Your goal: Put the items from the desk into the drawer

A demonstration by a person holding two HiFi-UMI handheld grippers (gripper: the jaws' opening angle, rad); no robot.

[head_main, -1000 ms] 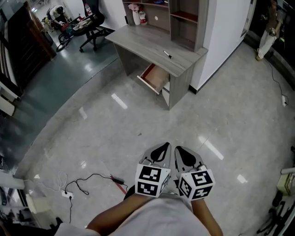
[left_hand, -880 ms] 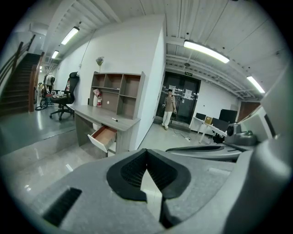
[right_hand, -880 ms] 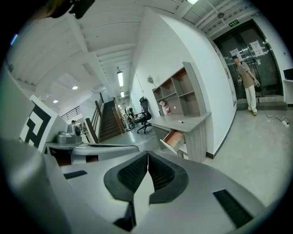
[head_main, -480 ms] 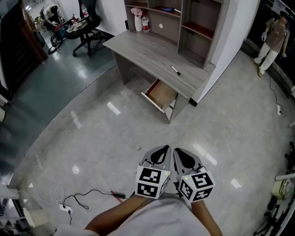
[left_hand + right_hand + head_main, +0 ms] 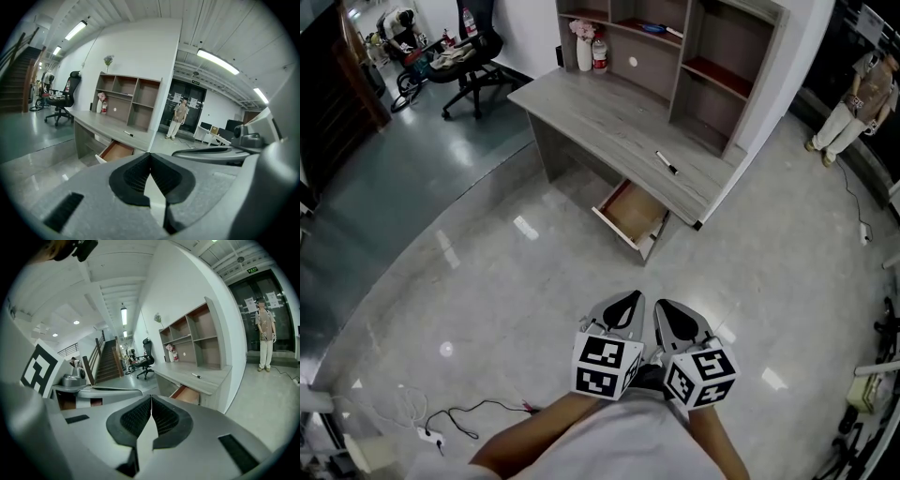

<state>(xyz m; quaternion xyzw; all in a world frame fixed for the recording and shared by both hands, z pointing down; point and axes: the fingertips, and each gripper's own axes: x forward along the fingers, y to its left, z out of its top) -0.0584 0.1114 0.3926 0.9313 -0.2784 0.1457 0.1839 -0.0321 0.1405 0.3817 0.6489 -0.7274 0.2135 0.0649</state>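
A black-and-white marker pen (image 5: 667,163) lies on the grey wooden desk (image 5: 609,114), also visible as the pen (image 5: 128,134) and the pen (image 5: 196,376). Under the desk's front edge a drawer (image 5: 633,213) stands pulled open, its wooden inside showing nothing in it. My left gripper (image 5: 634,299) and right gripper (image 5: 662,308) are held side by side low over the floor, well short of the desk. Both are shut with nothing between the pads; the left gripper (image 5: 150,157) and the right gripper (image 5: 151,401) show their jaws meeting at the tips.
A shelf unit (image 5: 675,47) stands on the desk's back with a vase and a red-white bottle (image 5: 600,54). An office chair (image 5: 464,56) is far left. A person (image 5: 851,98) stands at the right. Black cables (image 5: 478,412) lie on the glossy floor at my left.
The desk and open drawer have drawn closer and slid lower in the head view as I walk forward. Both grippers keep the same shut pose in front of me.
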